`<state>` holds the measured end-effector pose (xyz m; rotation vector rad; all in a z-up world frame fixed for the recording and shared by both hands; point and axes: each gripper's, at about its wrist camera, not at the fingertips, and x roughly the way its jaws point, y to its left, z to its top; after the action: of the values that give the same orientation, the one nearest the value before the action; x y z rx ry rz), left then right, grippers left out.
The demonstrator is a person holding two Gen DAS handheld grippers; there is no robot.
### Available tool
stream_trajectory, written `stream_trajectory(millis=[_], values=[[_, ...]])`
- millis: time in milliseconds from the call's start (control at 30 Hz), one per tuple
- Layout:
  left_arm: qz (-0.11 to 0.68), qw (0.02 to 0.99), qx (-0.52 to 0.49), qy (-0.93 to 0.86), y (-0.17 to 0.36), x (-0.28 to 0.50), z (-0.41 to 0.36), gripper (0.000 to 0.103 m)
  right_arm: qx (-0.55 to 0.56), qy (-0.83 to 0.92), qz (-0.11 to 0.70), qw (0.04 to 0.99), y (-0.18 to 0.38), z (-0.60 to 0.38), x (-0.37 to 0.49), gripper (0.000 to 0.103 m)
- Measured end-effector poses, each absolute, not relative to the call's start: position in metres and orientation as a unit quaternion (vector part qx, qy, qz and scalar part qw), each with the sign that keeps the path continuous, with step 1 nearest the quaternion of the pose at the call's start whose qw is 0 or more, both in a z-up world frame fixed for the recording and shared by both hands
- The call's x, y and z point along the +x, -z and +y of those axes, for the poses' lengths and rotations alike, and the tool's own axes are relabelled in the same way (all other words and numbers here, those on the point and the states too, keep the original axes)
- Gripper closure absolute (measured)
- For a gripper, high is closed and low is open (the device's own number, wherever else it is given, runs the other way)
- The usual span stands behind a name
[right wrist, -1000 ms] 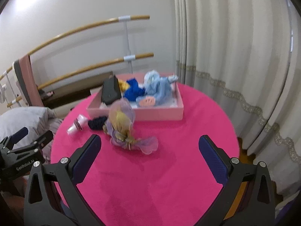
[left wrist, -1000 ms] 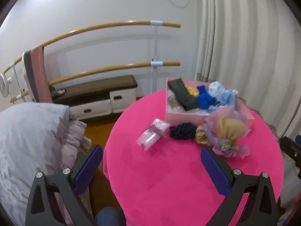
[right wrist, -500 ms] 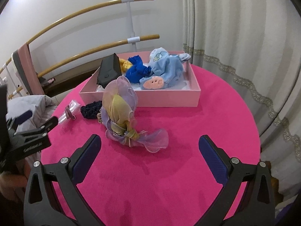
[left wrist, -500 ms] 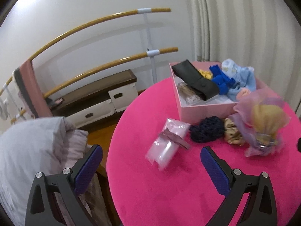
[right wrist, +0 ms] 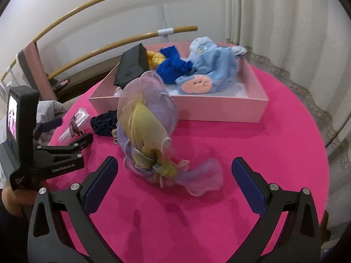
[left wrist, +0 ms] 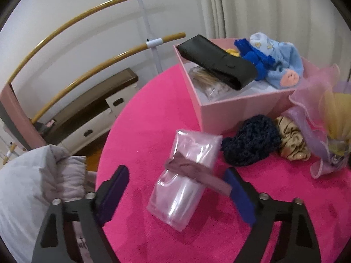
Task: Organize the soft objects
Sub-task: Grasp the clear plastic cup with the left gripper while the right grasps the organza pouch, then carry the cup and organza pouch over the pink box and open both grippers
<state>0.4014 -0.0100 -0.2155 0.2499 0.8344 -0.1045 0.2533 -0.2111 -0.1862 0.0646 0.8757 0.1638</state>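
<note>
Left tool (left wrist: pixel 175 188) has just been closing, jaws apart either side of the clear plastic packet (left wrist: pixel 186 175) lying on the pink surface (left wrist: pixel 142 109), pads not yet pressing; best to settle lower and pinch across the ribbon-tied middle so the slick film doesn't slip; then lift to the pink box (left wrist: pixel 237 109) just behind; right tool (right wrist: pixel 175 182) apart, empty, organza sachet (right wrist: pixel 147 129) ahead of it; packet contents unclear; sachet cut off at frame edge in left view.

I read "GenRobot.AI" in white on the left gripper (right wrist: pixel 72 129) black side; its smaller lower label stayed illegible.
</note>
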Motion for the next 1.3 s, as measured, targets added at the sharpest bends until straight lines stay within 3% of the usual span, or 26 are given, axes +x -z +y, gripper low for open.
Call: stream_trajectory(millis=[100,133,200,300,467,767,1300], values=[[0.412,0.902,0.107,0.07,0.216,0.407,-0.012,0.049,0.036,-0.097,0.436,0.894,0.197,-0.206,0.266,0.001],[0.411,0.902,0.107,0.072,0.216,0.407,-0.013,0.052,0.035,-0.102,0.44,0.892,0.201,-0.204,0.269,0.002],[0.412,0.902,0.101,0.078,0.216,0.407,-0.016,0.063,0.037,-0.107,0.444,0.889,0.207,-0.204,0.269,0.022],[0.414,0.903,0.089,0.072,0.218,0.408,-0.015,0.065,0.054,-0.111,0.442,0.889,0.211,-0.212,0.266,0.051],[0.419,0.902,0.078,0.071,0.215,0.396,-0.02,0.067,0.058,-0.112,0.434,0.892,0.208,-0.218,0.255,0.068],[0.421,0.902,0.064,0.071,0.196,0.357,-0.021,0.068,0.069,-0.106,0.419,0.899,0.193,-0.229,0.235,0.075],[0.389,0.915,0.06,0.09,0.146,0.286,-0.04,0.068,0.076,-0.098,0.391,0.912,0.167,-0.236,0.206,0.075]])
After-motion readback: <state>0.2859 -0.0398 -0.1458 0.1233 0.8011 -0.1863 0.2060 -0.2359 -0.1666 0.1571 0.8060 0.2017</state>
